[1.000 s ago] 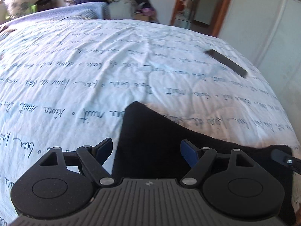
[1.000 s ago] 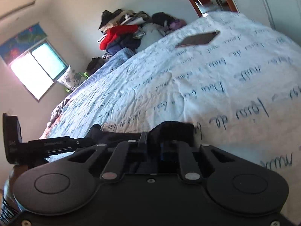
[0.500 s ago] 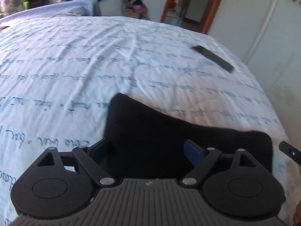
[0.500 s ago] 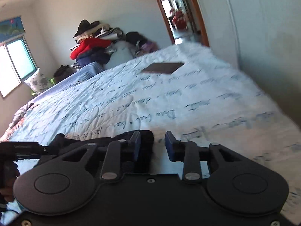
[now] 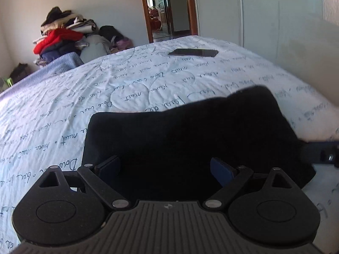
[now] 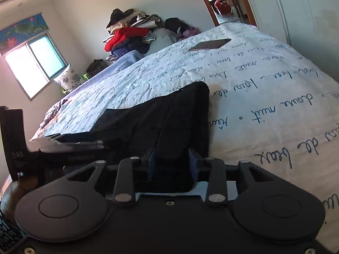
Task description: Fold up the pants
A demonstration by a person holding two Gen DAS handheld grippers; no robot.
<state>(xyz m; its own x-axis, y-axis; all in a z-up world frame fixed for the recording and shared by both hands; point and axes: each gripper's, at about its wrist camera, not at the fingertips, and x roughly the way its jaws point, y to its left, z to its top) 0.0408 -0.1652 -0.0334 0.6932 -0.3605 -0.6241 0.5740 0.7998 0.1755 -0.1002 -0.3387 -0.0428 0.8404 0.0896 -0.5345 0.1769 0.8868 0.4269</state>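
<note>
The black pants [image 5: 190, 135] lie folded into a compact block on the white bedsheet with blue script [image 5: 63, 97]. My left gripper [image 5: 165, 167] is open, its blue pads wide apart low over the near edge of the pants, holding nothing. In the right wrist view the pants [image 6: 169, 116] stretch away from my right gripper [image 6: 172, 165], which is open with its pads either side of the near cloth edge. The left gripper's body [image 6: 63, 146] shows at the left of that view.
A dark phone [image 5: 193, 52] lies on the far part of the bed. A pile of clothes [image 5: 63, 40] sits beyond the bed by the wall. A white wardrobe [image 5: 286, 21] stands close on the right; a doorway [image 5: 167, 8] is behind.
My right gripper has opened and let go of the pants fold. Both grippers have dropped lower and drawn back to the near edge of the pants, which now lie flat.
</note>
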